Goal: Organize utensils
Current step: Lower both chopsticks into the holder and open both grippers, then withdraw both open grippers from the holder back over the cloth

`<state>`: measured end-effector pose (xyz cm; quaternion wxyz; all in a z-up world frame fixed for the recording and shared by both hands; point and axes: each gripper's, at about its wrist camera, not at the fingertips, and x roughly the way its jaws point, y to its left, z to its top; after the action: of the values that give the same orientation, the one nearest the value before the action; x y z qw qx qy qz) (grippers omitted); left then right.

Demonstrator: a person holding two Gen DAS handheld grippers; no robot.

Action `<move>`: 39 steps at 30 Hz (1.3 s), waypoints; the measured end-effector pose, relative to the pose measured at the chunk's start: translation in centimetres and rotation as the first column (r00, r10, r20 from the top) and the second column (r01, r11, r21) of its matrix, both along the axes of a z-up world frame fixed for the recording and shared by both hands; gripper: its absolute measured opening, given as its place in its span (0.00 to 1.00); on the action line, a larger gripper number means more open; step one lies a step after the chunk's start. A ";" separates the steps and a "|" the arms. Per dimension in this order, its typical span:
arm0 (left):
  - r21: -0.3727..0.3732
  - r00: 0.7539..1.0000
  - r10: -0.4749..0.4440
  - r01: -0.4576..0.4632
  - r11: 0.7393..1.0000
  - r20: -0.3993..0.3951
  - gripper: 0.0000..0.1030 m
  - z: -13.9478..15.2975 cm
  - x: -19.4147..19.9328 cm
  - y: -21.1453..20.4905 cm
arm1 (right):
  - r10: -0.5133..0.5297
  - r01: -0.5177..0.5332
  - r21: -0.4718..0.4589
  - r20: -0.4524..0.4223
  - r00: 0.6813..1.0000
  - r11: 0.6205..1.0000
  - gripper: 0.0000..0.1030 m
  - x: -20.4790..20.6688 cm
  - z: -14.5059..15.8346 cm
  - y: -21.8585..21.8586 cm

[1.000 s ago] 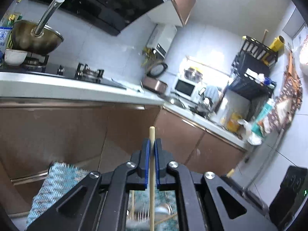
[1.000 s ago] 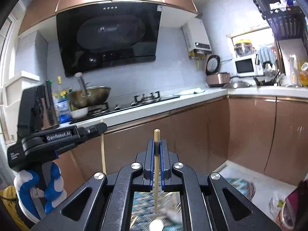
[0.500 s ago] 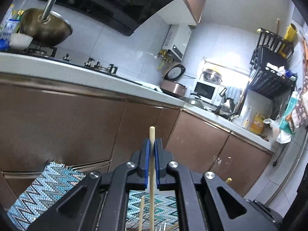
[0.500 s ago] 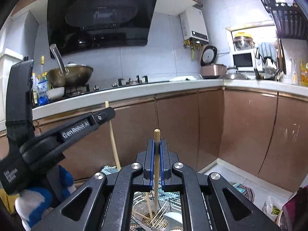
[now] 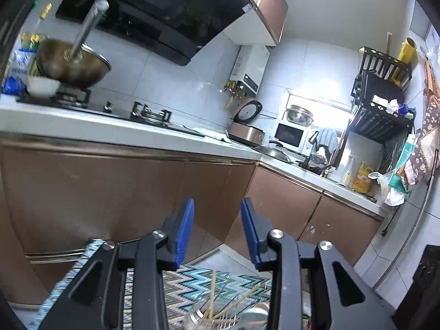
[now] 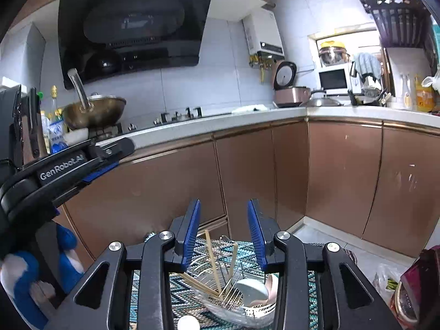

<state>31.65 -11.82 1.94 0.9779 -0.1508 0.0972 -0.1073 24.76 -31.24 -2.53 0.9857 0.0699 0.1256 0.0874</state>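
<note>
Pale wooden chopsticks (image 6: 213,264) lean in a shiny wire-metal basket (image 6: 233,283) on a woven zigzag-patterned cloth mat (image 6: 209,247). Glossy copper-brown cabinet doors (image 6: 341,176) gleam under a smooth white countertop (image 6: 247,118).

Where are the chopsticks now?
In the right wrist view, the chopsticks stand leaning in the wire rack, below the open right gripper, beside a spoon.

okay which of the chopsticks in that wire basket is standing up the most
The chopstick nearest the right gripper's right finger stands almost vertical in the wire basket; the others lean or lie low at its bottom left.
</note>
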 end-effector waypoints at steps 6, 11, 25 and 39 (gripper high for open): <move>-0.001 1.000 0.005 -0.005 1.000 -0.014 0.41 2.2 -5.2 2.4 | -0.031 0.027 0.067 0.058 0.998 0.997 0.55 -6.1 2.4 -0.3; 0.019 1.000 0.027 -0.027 0.999 0.008 0.44 3.7 -10.3 4.3 | -0.101 0.091 0.096 0.108 0.989 0.991 0.85 -11.4 3.5 0.1; 0.130 0.975 0.218 -0.222 0.966 0.042 0.54 3.3 -20.3 9.8 | -0.292 0.282 0.087 0.142 0.946 0.955 1.00 -21.0 4.1 2.5; 0.116 0.935 0.353 -0.347 0.931 -0.039 0.55 -1.1 -25.1 16.5 | -0.332 0.330 0.036 0.118 0.936 0.943 1.00 -24.7 0.9 5.6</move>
<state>6.55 4.66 0.89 0.9848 -0.1162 0.1031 0.0784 0.04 -25.63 -1.58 0.9916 0.0925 0.0507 -0.0748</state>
